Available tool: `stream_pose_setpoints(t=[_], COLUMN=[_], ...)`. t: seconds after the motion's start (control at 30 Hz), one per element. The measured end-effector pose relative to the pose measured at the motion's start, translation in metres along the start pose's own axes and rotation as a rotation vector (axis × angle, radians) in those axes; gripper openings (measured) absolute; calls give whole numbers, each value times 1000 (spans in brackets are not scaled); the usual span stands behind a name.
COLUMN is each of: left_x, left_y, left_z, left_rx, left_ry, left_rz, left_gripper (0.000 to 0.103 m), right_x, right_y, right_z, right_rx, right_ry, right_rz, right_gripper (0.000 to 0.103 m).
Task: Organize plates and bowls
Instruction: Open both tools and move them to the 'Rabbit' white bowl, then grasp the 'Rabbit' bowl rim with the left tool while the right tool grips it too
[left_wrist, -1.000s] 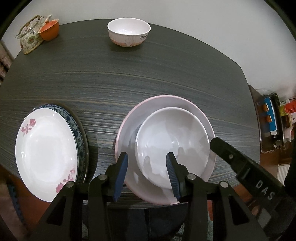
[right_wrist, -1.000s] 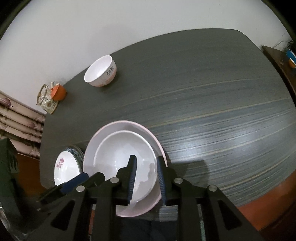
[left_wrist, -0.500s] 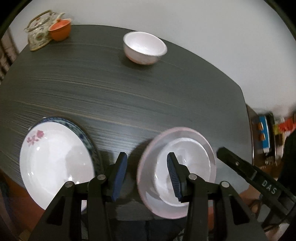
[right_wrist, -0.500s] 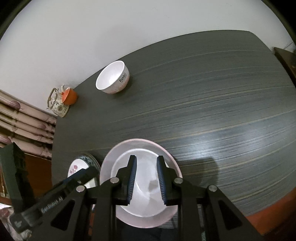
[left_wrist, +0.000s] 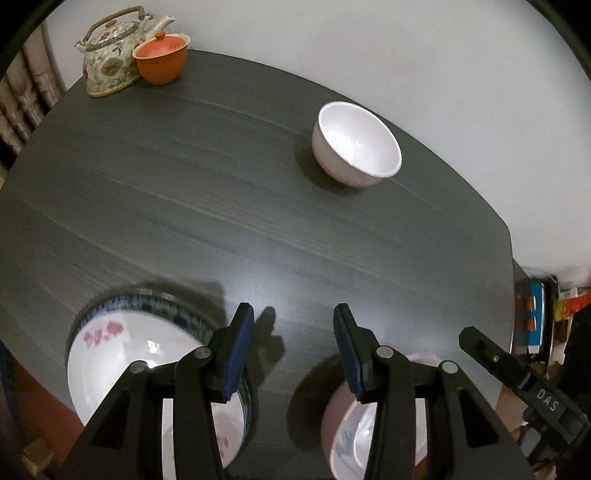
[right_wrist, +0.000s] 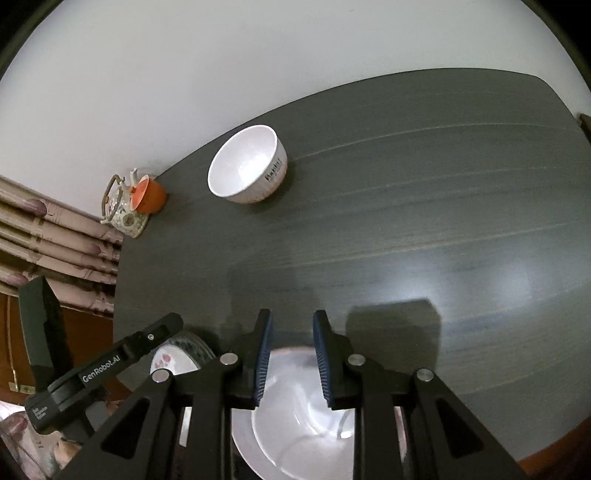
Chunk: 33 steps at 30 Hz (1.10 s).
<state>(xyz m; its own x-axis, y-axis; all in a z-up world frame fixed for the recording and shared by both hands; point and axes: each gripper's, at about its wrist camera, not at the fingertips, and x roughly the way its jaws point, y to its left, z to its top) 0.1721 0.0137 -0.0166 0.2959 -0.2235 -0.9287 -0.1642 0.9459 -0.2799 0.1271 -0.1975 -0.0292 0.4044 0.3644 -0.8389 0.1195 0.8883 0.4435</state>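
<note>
Tableware on a dark wood-grain table (left_wrist: 229, 221), read from left to right in the left wrist view. Far left: a floral teapot (left_wrist: 110, 55) with an orange lidded cup (left_wrist: 160, 61) just beside it. Near left: a flower-printed plate (left_wrist: 122, 350) lying on a blue-patterned plate (left_wrist: 173, 302). Centre: the left gripper (left_wrist: 293, 350), jaws moderately apart with only bare table between them. Right of centre, far side: a lone white bowl (left_wrist: 356, 144), well apart from both stacks. Near right: a pink plate (left_wrist: 334, 417) bearing a shallow white bowl (right_wrist: 295, 435); above it the right gripper (right_wrist: 291, 354), jaws narrow and empty.

Change over the last second: both views have swung from the pink stack at mid-frame toward the far side, so the lone bowl now sits larger and nearer the centre. Probable meaning: the pink stack is finished with, and the lone bowl is the next piece to collect.

Legible writing: "GenRobot.AI" on the left gripper body in the right wrist view; "DAS" on the right gripper body in the left wrist view. Dark lettering on the lone bowl's side is too blurred to read.
</note>
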Motion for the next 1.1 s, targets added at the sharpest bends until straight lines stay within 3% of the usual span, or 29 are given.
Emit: stream_pose_setpoints(t=[0.3,0.5,0.87,1.1], left_x=[15,29,78,102], left_y=[3,0,-3,-2], left_z=[47,85,137,145], left_rx=[-44,-79,-122,-138], left_ry=[-6,-21,6,34], left_rz=[-57,-114,-74,-69], left_gripper=[41,50,49,43], right_x=[21,39,91,115], right_y=[11,18,13,21], right_z=[52,86,128,137], right_rx=[29,48,92,84], right_ry=[-27,-42,-10,-18], right_rz=[22,4,-41,-70], right_gripper=[23,30,30,30])
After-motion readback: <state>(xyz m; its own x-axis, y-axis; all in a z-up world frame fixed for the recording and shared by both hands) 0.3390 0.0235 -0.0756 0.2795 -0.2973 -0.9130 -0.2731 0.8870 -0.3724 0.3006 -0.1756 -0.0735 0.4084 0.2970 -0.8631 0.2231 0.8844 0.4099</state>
